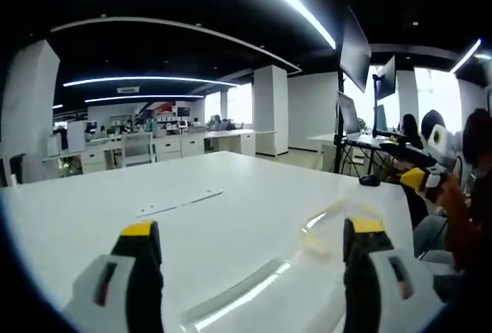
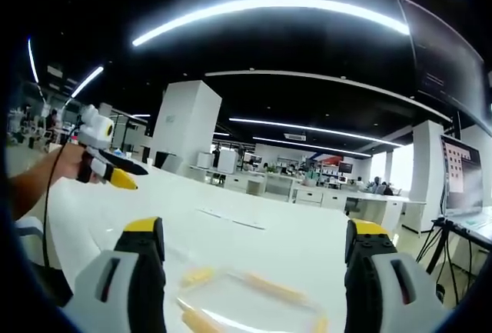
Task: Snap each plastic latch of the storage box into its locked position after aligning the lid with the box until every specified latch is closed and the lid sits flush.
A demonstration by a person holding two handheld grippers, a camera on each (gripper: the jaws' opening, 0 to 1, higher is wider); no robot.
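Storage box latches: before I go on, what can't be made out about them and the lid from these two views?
- Latches, right gripper view: blurred yellow strips around the clear lid; locked or unlocked cannot be told.
- Lid, right gripper view: its near side is cut off by the bottom edge, so flush seating is unclear.
- Storage box, left gripper view: transparent and blurred, partly behind the left gripper; its outline is uncertain.

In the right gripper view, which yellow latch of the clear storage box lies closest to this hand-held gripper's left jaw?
The latch on the box's near-left edge, just beside that jaw's tip; the long latch along the far edge lies nearer the middle.
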